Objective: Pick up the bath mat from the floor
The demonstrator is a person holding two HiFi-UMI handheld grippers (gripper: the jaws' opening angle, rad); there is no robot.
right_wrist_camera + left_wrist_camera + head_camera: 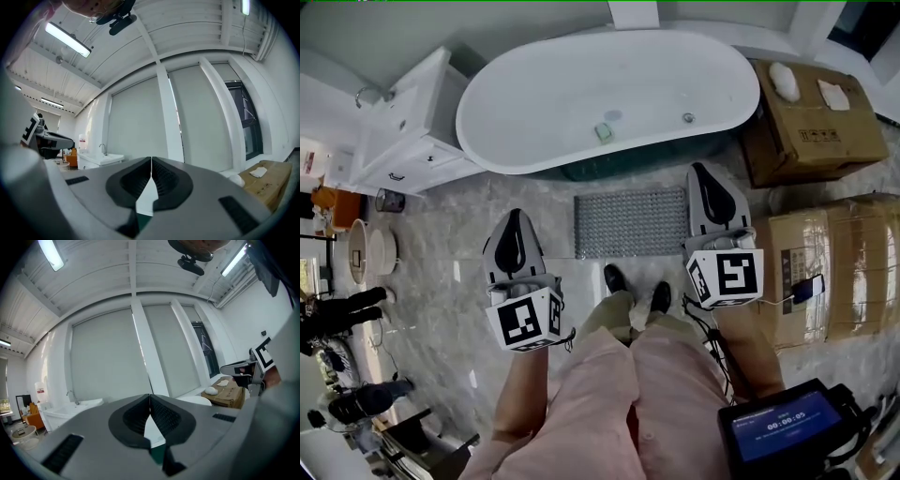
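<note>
Left gripper (515, 217) held out level ahead of left forearm (521, 394), jaws pressed together, nothing between them. Right gripper (702, 171) level too, reaching slightly farther forward beyond right forearm (752, 354), jaws together, empty.

Bathtub (609, 94) and cardboard boxes (806, 131) hem the bath mat (630, 222); floor (441, 220) on its left lies open.
</note>
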